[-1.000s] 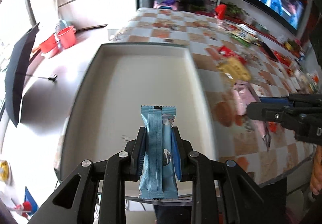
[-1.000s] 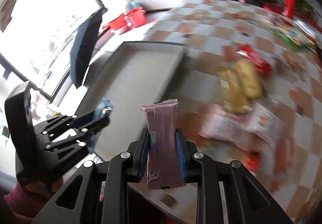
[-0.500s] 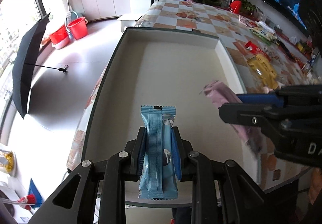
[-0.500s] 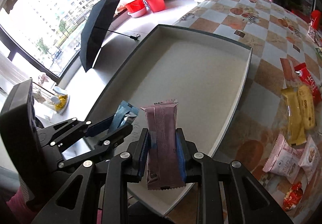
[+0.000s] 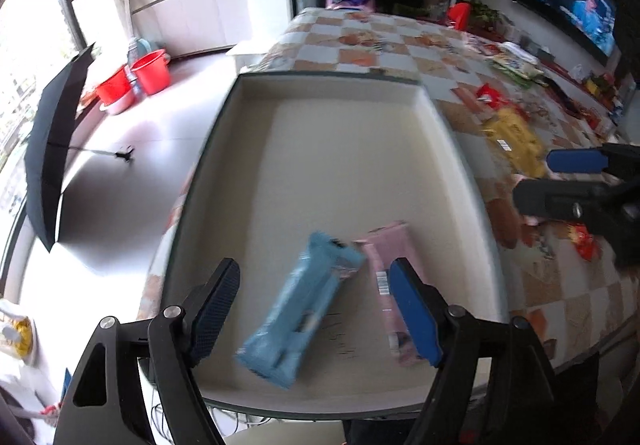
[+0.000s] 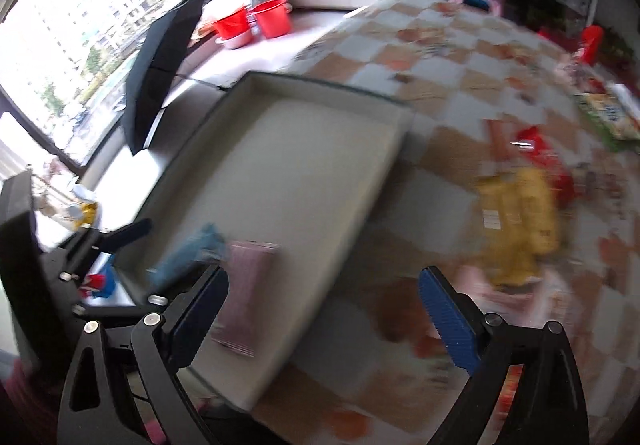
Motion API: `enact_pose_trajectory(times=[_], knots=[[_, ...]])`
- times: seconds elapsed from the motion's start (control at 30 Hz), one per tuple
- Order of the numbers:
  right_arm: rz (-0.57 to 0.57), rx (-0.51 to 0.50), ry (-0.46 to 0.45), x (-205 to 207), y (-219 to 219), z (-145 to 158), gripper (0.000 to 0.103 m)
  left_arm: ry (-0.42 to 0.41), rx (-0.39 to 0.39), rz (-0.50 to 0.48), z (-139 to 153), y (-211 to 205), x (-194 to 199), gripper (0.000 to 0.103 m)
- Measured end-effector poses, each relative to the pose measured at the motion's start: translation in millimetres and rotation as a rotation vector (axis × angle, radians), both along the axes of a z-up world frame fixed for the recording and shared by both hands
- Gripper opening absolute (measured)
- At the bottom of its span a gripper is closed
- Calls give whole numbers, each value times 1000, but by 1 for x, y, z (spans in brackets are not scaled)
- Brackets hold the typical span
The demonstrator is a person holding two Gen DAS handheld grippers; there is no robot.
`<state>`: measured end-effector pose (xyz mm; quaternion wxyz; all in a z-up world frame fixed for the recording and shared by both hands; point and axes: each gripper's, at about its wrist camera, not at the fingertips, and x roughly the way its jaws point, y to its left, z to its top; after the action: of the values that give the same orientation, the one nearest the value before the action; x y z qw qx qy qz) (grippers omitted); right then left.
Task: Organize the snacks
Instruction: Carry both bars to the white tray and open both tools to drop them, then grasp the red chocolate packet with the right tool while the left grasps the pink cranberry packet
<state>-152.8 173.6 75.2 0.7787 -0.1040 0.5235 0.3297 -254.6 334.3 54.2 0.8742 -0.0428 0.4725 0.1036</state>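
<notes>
Jaws opening on left gripper (image 5: 314, 309) and right gripper (image 6: 324, 319), pinching nothing; blue snack bar (image 5: 298, 309) and pink snack bar (image 5: 386, 261) inside white tray (image 5: 456, 149); yellow packets (image 6: 520, 225) on checkered table (image 6: 452, 93).

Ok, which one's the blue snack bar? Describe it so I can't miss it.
Find the big white tray at the table edge. In its near end lie two wrapped bars; the blue bar is the tilted one, left of the pink bar.

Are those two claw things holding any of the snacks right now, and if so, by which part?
Neither. The left gripper and right gripper are opening with nothing pressed between their pads; the blue packet and pink packet lie loose in the tray.
</notes>
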Motion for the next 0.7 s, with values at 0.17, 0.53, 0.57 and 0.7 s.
enact_pose_trajectory(times=[0.17,0.53,0.57,0.7], knots=[[-146,-61,-24,24,-68,-4,97,-22,0,-118,10,-40,10,80],[-332,-86,62,23,-158,-33,97,3,23,-300,6,-127,31,81],[-324,-82,65,21,-156,-36,97,2,26,-299,6,-128,30,81],[-276,-94,84,14,-144,-54,94,-1,55,-287,13,-125,31,81]])
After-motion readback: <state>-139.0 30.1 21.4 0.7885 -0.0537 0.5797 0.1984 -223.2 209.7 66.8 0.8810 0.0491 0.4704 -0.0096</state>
